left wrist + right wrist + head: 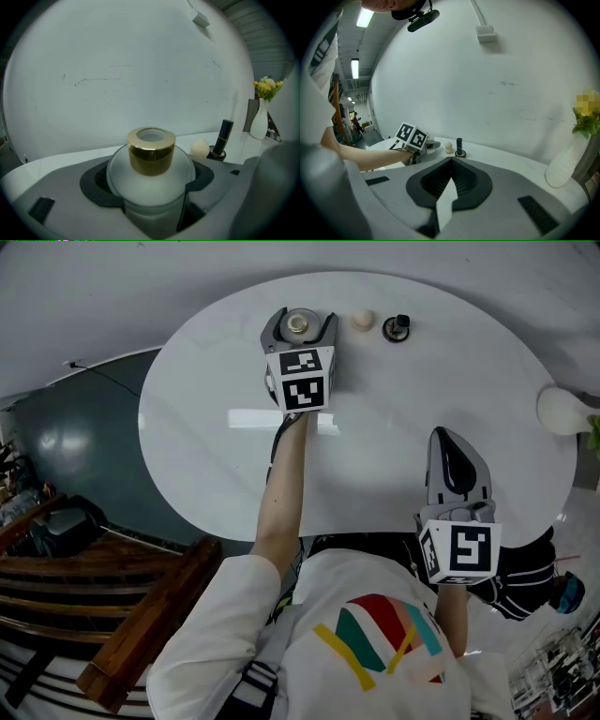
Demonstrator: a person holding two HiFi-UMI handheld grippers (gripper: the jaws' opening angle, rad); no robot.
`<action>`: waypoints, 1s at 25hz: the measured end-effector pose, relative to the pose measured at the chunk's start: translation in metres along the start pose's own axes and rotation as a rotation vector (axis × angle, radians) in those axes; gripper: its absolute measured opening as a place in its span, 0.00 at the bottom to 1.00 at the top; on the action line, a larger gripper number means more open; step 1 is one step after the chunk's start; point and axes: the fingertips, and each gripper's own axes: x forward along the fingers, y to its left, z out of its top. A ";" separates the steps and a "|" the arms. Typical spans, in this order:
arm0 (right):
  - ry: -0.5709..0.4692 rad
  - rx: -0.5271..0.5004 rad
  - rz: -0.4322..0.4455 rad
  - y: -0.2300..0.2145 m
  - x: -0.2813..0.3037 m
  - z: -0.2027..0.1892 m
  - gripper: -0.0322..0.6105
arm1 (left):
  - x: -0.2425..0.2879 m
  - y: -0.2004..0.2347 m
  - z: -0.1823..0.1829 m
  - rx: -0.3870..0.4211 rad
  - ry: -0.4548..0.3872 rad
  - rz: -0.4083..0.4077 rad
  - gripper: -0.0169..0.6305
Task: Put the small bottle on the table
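The small bottle, frosted and round-shouldered with a gold collar, is being gripped between the jaws of the left gripper, which are being pressed against its body from both sides while its neck is standing upright above them. This gripper is being held out over the far part of the white bench. No view is showing whether the bottle's base is resting on the surface, since the lower part is being covered by the jaws. To the right of these jaws, near but apart, a pale egg-shaped sponge and a slim black tube on a round foot are standing on the bench, and farther right a white vase is being seen. The right gripper is being held by the bench's near edge, well apart from the bottle, with its jaws being pressed together at the tips and nothing between them. Judged from this, the carrying is largely done, with the bottle being held at or just above a bare spot of bench. What is left is for the base to be settled, the jaws to be opened, and the gripper to be drawn clear without the bottle being tipped.
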 end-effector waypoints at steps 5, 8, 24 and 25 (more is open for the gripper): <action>0.002 0.015 -0.021 0.000 -0.002 -0.003 0.07 | -0.002 0.000 0.009 -0.012 -0.047 0.025 0.56; -0.002 0.013 -0.015 0.002 -0.002 -0.002 0.07 | -0.008 0.001 0.021 -0.043 -0.095 0.029 0.56; -0.160 -0.039 0.037 0.033 -0.019 0.056 0.07 | -0.097 0.001 0.098 -0.019 -0.266 0.048 0.55; -0.177 -0.042 0.043 0.035 -0.021 0.062 0.07 | -0.107 0.001 0.104 -0.010 -0.276 0.050 0.55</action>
